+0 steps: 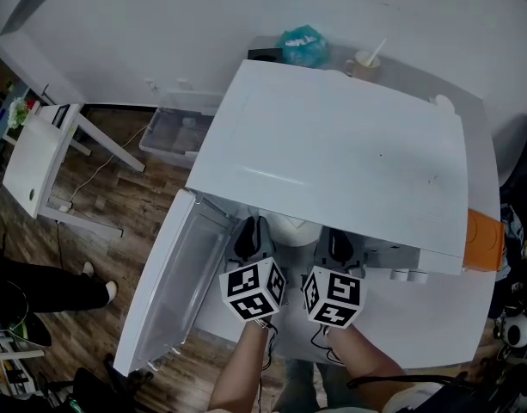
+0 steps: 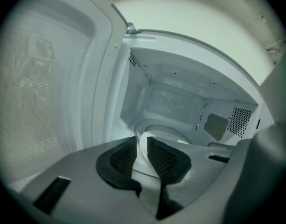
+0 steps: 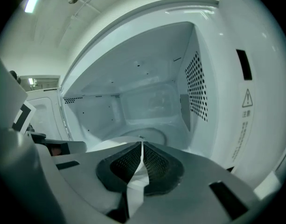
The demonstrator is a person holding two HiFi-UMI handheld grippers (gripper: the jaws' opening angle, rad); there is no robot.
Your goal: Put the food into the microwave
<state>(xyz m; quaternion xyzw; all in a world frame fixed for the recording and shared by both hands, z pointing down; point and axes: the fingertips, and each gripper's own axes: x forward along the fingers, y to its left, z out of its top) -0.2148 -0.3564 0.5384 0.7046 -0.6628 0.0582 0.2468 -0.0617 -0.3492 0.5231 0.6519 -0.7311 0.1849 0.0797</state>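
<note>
A white microwave (image 1: 332, 153) stands on a white table, its door (image 1: 173, 274) swung open to the left. A white plate (image 1: 293, 227) sits at the mouth of the cavity, held from both sides. My left gripper (image 1: 250, 235) is shut on the plate's left rim (image 2: 171, 136), which shows as a white edge between its black pads (image 2: 124, 157). On the right rim (image 3: 115, 142) my right gripper (image 3: 142, 155) is shut, also seen from above (image 1: 339, 246). The cavity (image 3: 147, 97) and its turntable (image 2: 156, 125) lie just ahead. The food itself is hidden.
A teal bag (image 1: 303, 46) and a cup with a straw (image 1: 364, 60) stand behind the microwave. An orange object (image 1: 484, 239) is at its right. On the floor to the left are a clear bin (image 1: 173, 136), a white side table (image 1: 35, 157) and a person's legs (image 1: 48, 286).
</note>
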